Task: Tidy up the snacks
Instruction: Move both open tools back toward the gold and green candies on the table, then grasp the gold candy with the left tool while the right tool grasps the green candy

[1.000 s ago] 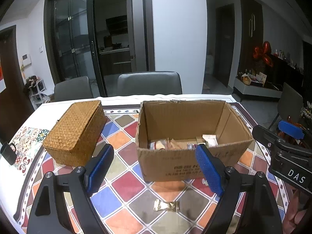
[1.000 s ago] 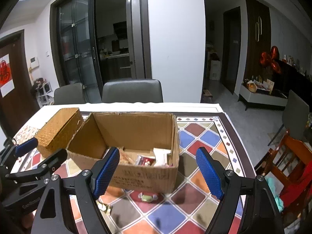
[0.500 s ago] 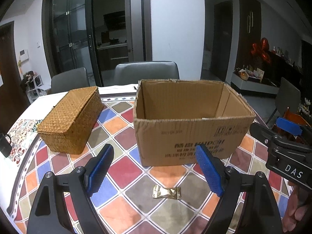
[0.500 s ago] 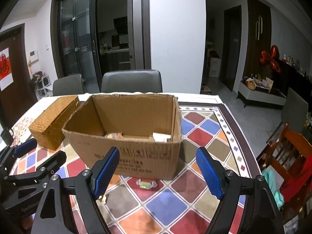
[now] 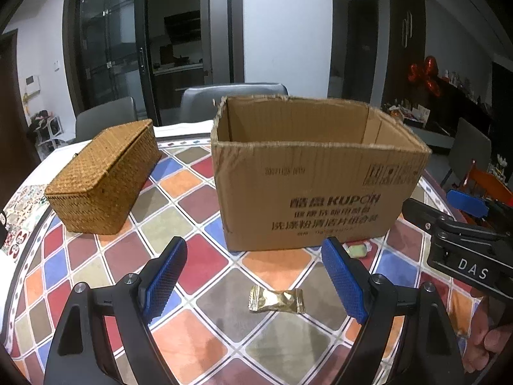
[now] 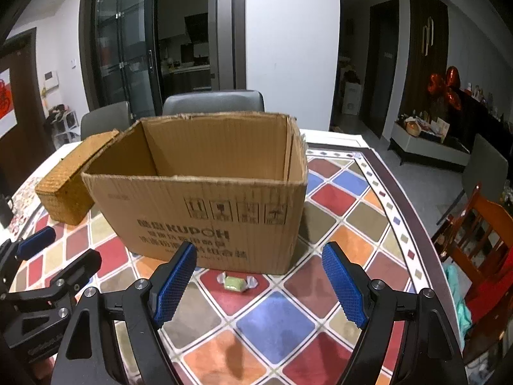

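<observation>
An open cardboard box stands on the tiled tablecloth; its inside is hidden from this low angle. A gold-wrapped candy lies on the cloth in front of it, between the spread fingers of my left gripper, which is open and empty. A green candy in a clear twisted wrapper lies at the box's front foot, just ahead of my right gripper, also open and empty. Each gripper shows at the edge of the other's view.
A closed woven rattan box sits left of the cardboard box. Grey chairs stand behind the table, an orange wooden chair at its right edge. A hand holds the right gripper's handle.
Both grippers have sunk toward the table. The box's contents, visible before, are now hidden behind its front wall, and the candies look nearer. Both stayed open.
</observation>
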Action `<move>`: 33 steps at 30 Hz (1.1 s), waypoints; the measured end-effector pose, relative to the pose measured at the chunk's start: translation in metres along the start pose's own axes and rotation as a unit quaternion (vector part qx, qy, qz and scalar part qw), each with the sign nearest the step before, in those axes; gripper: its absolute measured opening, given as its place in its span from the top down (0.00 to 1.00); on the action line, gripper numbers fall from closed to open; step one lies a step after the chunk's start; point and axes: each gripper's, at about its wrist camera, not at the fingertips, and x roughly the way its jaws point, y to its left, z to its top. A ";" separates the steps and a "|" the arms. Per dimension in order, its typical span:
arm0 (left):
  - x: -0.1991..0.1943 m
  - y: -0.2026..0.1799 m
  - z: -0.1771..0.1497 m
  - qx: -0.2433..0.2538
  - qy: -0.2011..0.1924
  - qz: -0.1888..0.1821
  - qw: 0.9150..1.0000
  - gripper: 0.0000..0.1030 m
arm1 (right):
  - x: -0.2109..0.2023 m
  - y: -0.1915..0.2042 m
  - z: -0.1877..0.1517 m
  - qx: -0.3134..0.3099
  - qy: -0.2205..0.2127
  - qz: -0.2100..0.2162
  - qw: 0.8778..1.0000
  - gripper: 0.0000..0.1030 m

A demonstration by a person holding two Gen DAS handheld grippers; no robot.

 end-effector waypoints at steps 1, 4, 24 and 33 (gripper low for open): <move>0.003 0.000 -0.002 0.000 0.003 -0.001 1.000 0.17 | 0.003 0.001 -0.002 -0.002 0.004 -0.001 1.000 0.21; 0.012 0.001 -0.009 -0.002 0.014 -0.003 1.000 0.17 | 0.011 0.002 -0.009 -0.003 0.012 -0.001 1.000 0.21; 0.058 -0.006 -0.045 -0.001 0.072 -0.019 0.997 0.17 | 0.063 0.012 -0.040 -0.008 0.061 0.001 0.998 0.21; 0.069 -0.006 -0.050 0.002 0.088 -0.028 0.996 0.26 | 0.081 0.021 -0.047 -0.006 0.084 -0.003 0.996 0.21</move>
